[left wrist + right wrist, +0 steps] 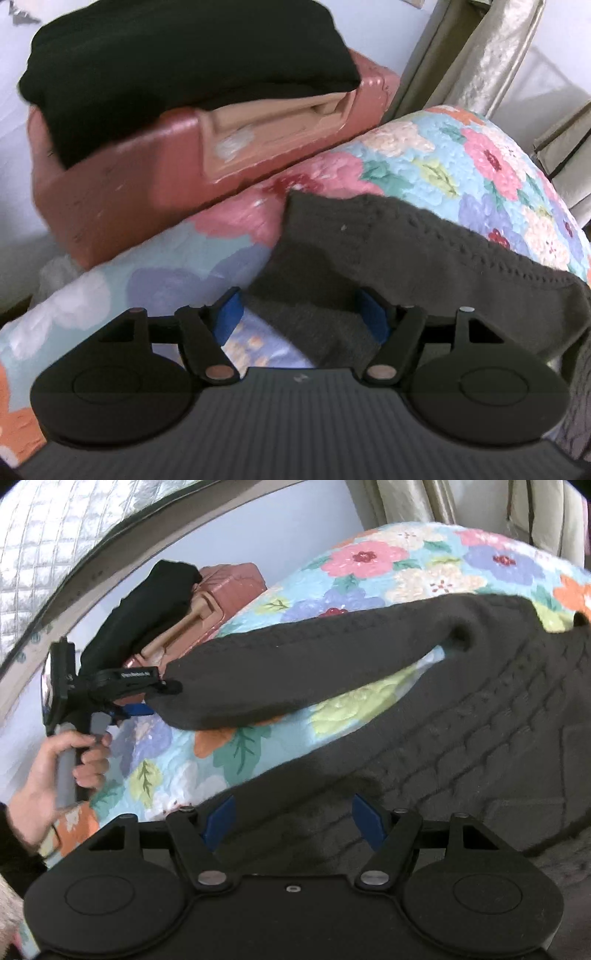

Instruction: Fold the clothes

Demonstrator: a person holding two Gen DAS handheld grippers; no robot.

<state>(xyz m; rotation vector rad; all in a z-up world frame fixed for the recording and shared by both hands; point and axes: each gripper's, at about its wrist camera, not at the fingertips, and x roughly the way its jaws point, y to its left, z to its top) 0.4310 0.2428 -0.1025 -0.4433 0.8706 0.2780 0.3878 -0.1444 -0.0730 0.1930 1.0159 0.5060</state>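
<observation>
Sweater (424, 701), dark grey cable knit, lies spread across the flowered quilt (388, 565) of the bed, one sleeve (295, 672) stretched toward the bed's far-left edge where a pink suitcase (122, 184) carries a folded black garment (177, 62). I have the left gripper (301, 314) over the sleeve's cuff end with its blue pads spread; knit sits between them, but nothing is pinched as far as I can see. My right gripper (291, 819) hovers over the sweater's body, tongs wide apart, gripping nothing. I judge the knit soft, thick and limp: it should drape and sag when lifted, and stretch if dragged. The ribbed cuff and the hem look like the firmest places to take hold. The quilt is puffy and stitched, so the fabric may cling, not slide.
</observation>
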